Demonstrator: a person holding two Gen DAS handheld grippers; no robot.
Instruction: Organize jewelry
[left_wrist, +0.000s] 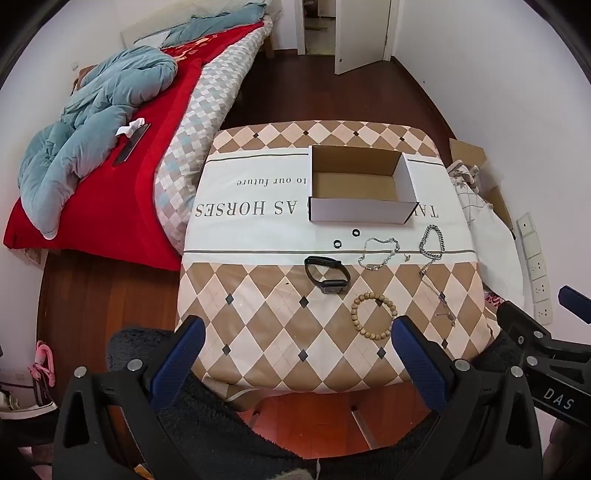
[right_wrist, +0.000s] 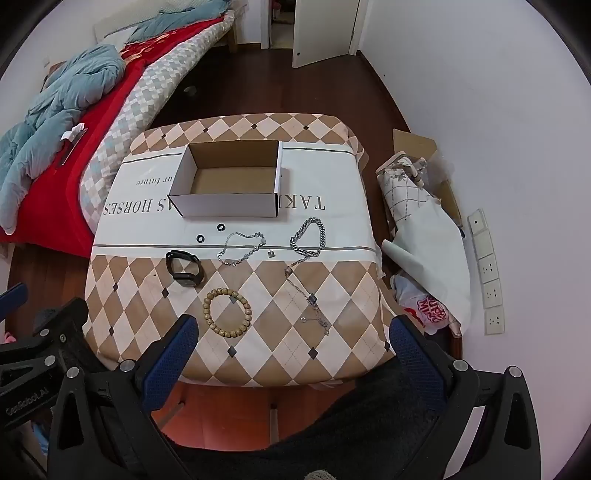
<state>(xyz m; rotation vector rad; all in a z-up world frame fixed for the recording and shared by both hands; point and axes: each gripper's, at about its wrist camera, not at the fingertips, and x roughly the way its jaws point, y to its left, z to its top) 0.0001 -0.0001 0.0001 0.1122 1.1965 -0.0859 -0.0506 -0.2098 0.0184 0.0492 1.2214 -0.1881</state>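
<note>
Both sets of jaws wide and empty, jewelry loose on counter ahead; wooden bead bracelet nearest left gripper, so pinch one bead edge, lift into empty box beyond.

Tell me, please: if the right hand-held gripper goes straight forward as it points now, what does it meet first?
Probably the thin silver chain on the cloth-covered table, directly ahead of the open right hand-held gripper. The wooden bead bracelet lies slightly left of that line. Depth is uncertain.
</note>
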